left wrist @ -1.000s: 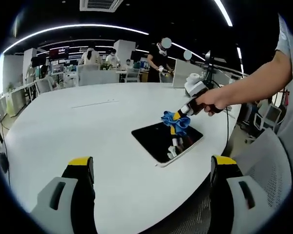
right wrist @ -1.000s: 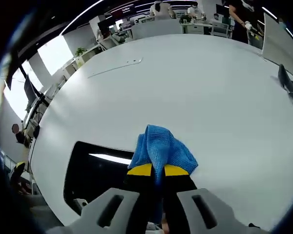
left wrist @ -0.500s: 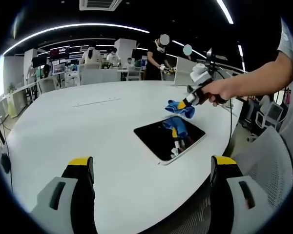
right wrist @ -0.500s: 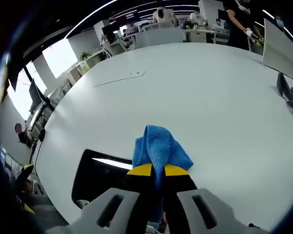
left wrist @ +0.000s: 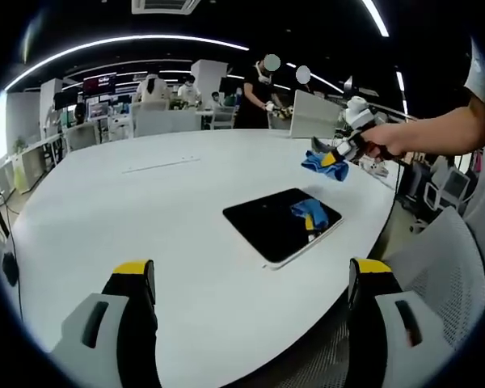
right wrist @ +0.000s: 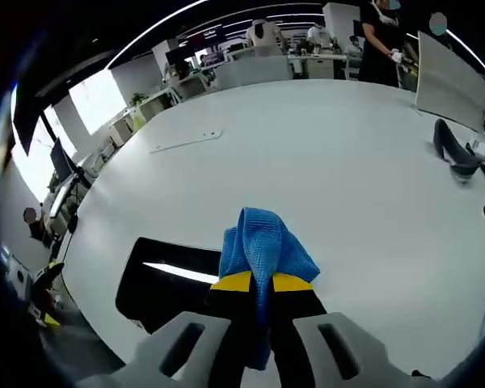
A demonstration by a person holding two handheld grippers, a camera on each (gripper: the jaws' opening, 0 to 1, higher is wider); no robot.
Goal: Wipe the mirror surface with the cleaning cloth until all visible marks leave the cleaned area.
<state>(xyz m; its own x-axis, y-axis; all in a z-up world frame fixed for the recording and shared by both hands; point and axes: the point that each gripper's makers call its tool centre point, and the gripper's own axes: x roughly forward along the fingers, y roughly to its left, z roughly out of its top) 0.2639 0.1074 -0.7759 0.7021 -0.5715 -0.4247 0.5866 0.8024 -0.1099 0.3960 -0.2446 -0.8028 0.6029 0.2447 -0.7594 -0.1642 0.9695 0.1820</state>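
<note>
While the left tool [left wrist: 246,283] hangs low over the near edge of the tabletop [left wrist: 105,210] with its jaws wide apart and nothing between them, the right tool [right wrist: 262,284] has its jaws pressed together on a bunched blue cleaning cloth [right wrist: 264,246]. Seen from the left gripper view, that cloth [left wrist: 323,163] is held in the air, above and beyond the mirror [left wrist: 281,224], not touching it. The mirror lies flat near the tabletop's right edge, its dark glass reflecting the cloth; no smear or mark stands out on it at this size, so wiping looks finished or paused, though fine marks would be too small to tell. The tabletop is broad, white and rounded. Beyond it lies an open office with desks, monitors, strip ceiling lights and several people standing at the far side.
</note>
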